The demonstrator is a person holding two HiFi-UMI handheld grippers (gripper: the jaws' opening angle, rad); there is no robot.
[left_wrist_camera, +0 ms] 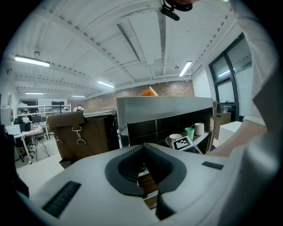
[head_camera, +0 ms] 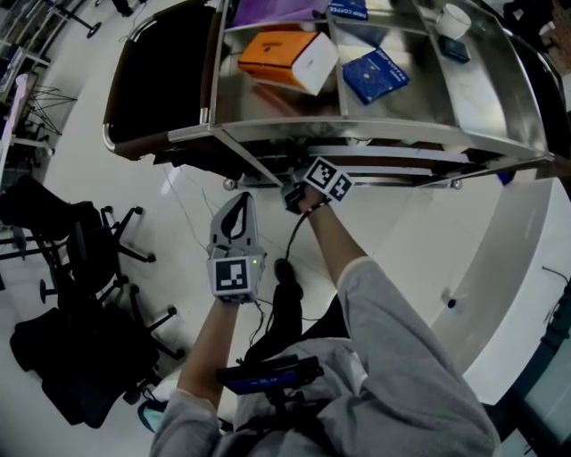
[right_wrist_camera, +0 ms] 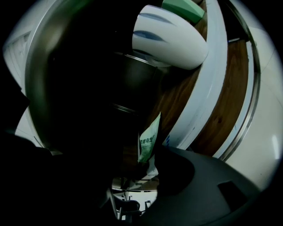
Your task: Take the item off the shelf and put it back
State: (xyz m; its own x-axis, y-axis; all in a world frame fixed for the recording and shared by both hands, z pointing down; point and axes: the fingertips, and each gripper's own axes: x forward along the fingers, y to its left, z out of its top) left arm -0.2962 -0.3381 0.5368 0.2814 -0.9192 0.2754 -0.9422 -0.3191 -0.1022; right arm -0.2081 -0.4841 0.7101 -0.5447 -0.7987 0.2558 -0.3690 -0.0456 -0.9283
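My right gripper [right_wrist_camera: 150,152] reaches under the top level of the metal shelf [head_camera: 357,134]. In the head view only its marker cube [head_camera: 327,178] shows below the shelf edge. Its dark jaws look closed on a small green packet [right_wrist_camera: 148,137] with print, which stands up from the tips. Above it hang a white rounded cup [right_wrist_camera: 170,35] and wooden shelf boards [right_wrist_camera: 230,101]. My left gripper [head_camera: 241,201] hangs lower over the floor in front of the shelf. Its jaws [left_wrist_camera: 142,148] are shut with nothing between them.
On the shelf's top lie an orange and white box [head_camera: 287,59], a blue box [head_camera: 375,75] and a white cup [head_camera: 453,20]. Black office chairs [head_camera: 80,259] stand at the left. A brown bag [left_wrist_camera: 79,137] and mugs [left_wrist_camera: 175,139] show on the shelf.
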